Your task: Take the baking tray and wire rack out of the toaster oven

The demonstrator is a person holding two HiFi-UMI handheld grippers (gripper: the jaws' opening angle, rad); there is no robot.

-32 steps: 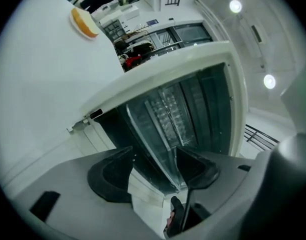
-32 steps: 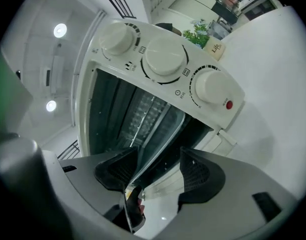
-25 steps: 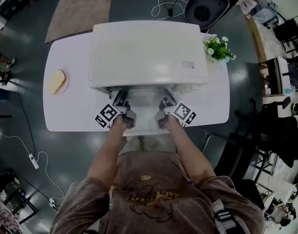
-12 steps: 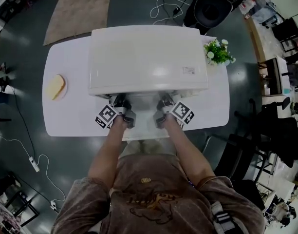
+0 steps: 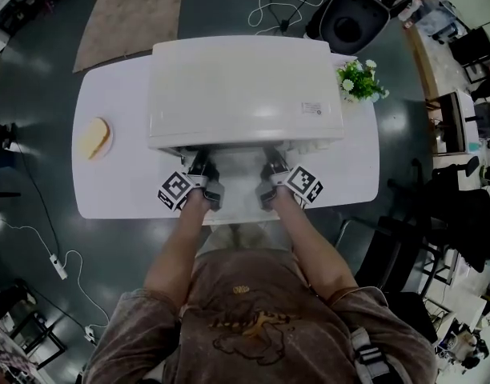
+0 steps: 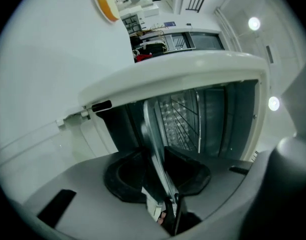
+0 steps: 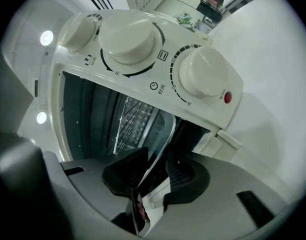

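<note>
The white toaster oven (image 5: 245, 86) stands on the white table (image 5: 117, 186) with its door (image 5: 237, 189) folded down toward me. Both grippers reach into its mouth. My left gripper (image 5: 198, 161) has just been closing, and its pads now pinch the front rim of the shiny baking tray (image 6: 149, 134), left gripper (image 6: 155, 170). My right gripper (image 5: 271, 161) has also been closing and grips the same tray (image 7: 163, 141) further right, right gripper (image 7: 154, 176). The wire rack (image 6: 185, 119) sits deeper inside the cavity, rack (image 7: 129, 123).
Bread on a small plate (image 5: 93, 137) lies at the table's left end and a potted plant (image 5: 359, 80) at its back right corner. Control knobs (image 7: 130, 36) line the oven's right side. A chair (image 5: 349, 14) and a rug (image 5: 129, 14) lie beyond the table.
Both hands have stayed at the oven's mouth, barely shifting. The view wobbled a little with my head.
</note>
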